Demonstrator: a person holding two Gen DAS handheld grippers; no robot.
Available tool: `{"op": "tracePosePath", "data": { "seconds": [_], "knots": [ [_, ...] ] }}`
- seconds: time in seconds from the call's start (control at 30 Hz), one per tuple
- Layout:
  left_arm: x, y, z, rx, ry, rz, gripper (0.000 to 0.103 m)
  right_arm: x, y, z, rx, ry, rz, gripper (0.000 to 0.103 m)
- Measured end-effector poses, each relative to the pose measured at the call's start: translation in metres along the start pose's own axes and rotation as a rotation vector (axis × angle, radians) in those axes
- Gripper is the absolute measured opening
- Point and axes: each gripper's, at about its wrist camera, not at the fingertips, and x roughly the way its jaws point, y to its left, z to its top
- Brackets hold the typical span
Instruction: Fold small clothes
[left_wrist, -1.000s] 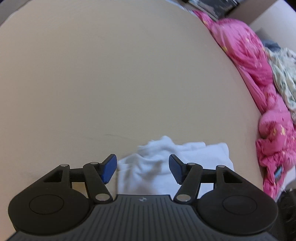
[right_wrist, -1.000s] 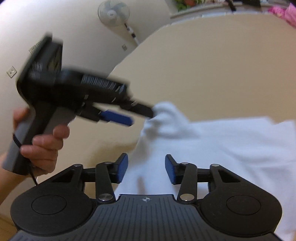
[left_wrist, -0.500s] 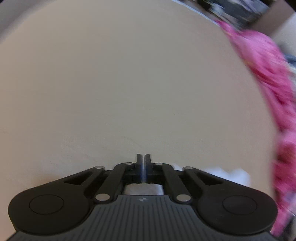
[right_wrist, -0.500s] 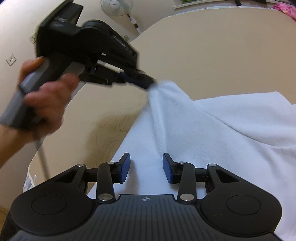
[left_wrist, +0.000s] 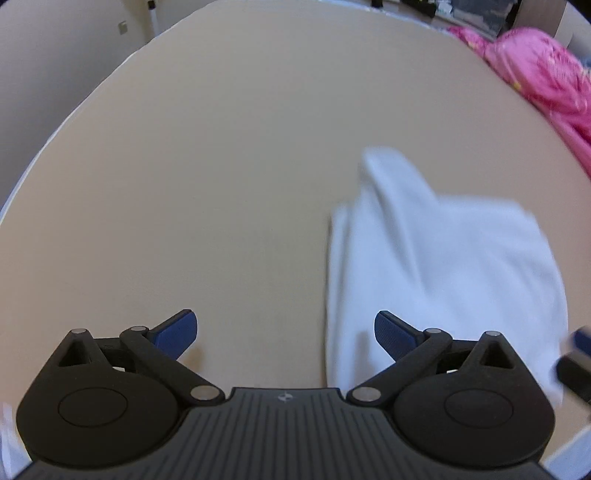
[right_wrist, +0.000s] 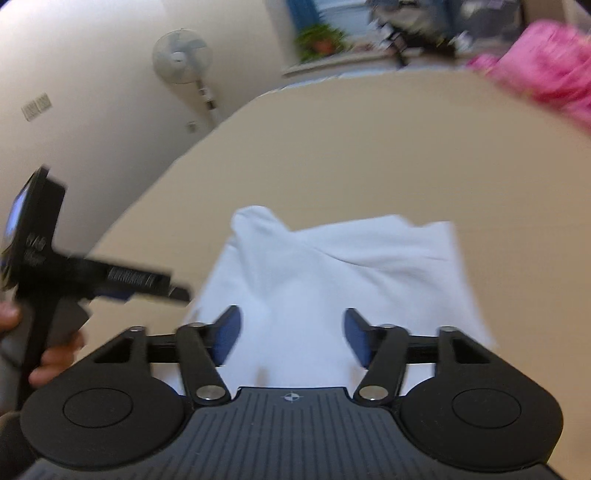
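White soft cloth (right_wrist: 332, 273) rumpled on beige tabletop (left_wrist: 221, 166); left tool (left_wrist: 286, 332), right tool (right_wrist: 291, 332) released.

a broad beige table (left_wrist: 229, 155) fills most of both views, its rounded edge curving against a plain off-white wall (right_wrist: 92, 74). a white standing fan (right_wrist: 183, 55) stands by that wall, near a wall socket plate (right_wrist: 36, 107). past the table's far edge a green potted plant (right_wrist: 317, 42) sits blurred by a window. pink bedding (left_wrist: 546, 74) is heaped along the right edge.
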Motion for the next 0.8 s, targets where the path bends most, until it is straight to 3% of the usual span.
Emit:
{"op": "tracePosePath", "data": {
  "seconds": [0.13, 0.33, 0.47, 0.8],
  "knots": [
    [-0.03, -0.029, -0.039, 0.049, 0.039, -0.008, 0.102, -0.041, 0.004, -0.021, 0.016, 0.013, -0.045, 0.081],
    [-0.095, -0.029, -0.08, 0.085, -0.03, 0.002, 0.102, -0.054, 0.022, -0.05, 0.007, 0.014, -0.203, 0.087],
    [-0.122, -0.034, -0.098, 0.115, -0.084, 0.069, 0.102, -0.062, 0.029, -0.067, 0.0, 0.013, -0.268, 0.092],
    [-0.168, -0.027, -0.135, 0.137, -0.132, 0.076, 0.102, -0.092, 0.035, -0.08, 0.003, -0.005, -0.272, 0.093]
  ]
}}
